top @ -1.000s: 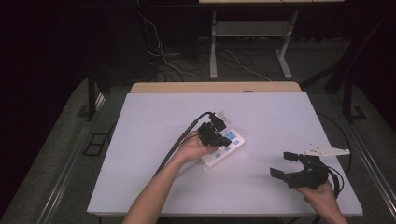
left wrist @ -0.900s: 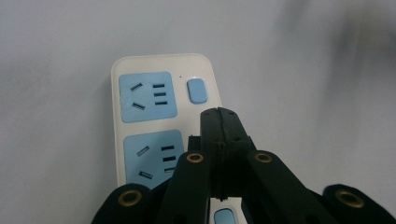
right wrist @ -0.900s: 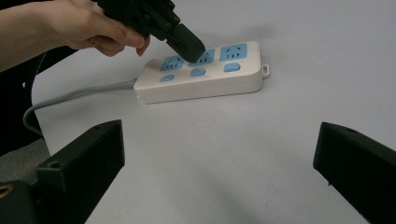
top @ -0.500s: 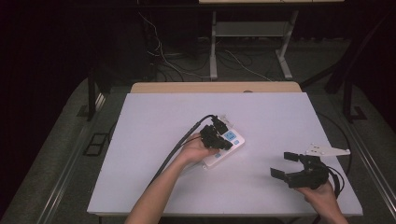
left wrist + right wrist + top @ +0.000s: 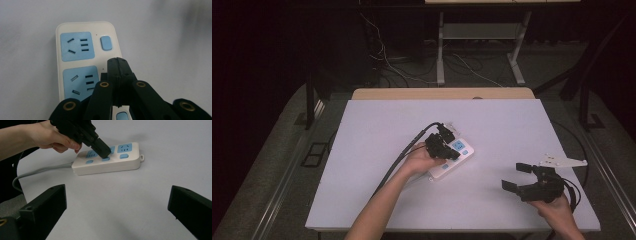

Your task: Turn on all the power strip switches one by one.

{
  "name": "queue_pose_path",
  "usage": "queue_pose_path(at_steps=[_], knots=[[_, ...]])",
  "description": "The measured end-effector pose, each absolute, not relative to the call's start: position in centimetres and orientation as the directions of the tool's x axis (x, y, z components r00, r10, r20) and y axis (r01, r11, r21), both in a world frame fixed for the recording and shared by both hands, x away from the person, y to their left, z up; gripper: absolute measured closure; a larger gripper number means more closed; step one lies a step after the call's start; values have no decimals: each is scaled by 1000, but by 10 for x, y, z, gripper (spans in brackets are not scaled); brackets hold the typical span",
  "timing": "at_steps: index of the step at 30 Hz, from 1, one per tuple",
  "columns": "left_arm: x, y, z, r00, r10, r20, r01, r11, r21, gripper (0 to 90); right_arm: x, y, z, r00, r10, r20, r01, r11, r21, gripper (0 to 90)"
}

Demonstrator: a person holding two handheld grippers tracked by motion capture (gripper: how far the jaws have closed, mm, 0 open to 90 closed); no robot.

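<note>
Nearest to you, your right hand-held gripper rests close to the near right edge of the surface, with its jaws wide apart and nothing between them. White open room lies between it and the power strip. A little farther, near the middle of the surface, your left hand-held gripper has its jaws pressed fully together, holding nothing; its tip is down on the power strip at the middle blue switch. The strip lies flat and slanted, its grey cable running toward the near edge. Beyond it, the far half of the surface is free up to the wooden edge. Compared with a second ago, both hands have stayed in place.
</note>
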State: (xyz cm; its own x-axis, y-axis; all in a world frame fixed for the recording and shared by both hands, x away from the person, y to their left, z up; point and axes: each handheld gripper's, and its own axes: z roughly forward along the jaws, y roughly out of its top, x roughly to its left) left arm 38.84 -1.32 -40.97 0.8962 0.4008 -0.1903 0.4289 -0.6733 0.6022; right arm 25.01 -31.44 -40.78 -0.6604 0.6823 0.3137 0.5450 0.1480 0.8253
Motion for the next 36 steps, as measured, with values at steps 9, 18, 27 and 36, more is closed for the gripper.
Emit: queue_pose_path(at_steps=[9, 18, 27, 36], knots=[[392, -11, -413, 889, 399, -225, 450, -661, 600, 899, 250, -316, -407, -660, 684, 312, 542, 146, 828, 20], [394, -11, -414, 884, 398, -245, 462, -661, 592, 900, 249, -316, -407, -657, 686, 313, 542, 142, 828, 20], [391, -13, -413, 889, 403, -218, 449, -670, 591, 900, 249, -317, -407, -656, 688, 310, 538, 138, 831, 20], [391, -14, -413, 888, 407, -215, 451, -673, 586, 900, 249, -317, -406, -656, 689, 309, 536, 138, 833, 20]])
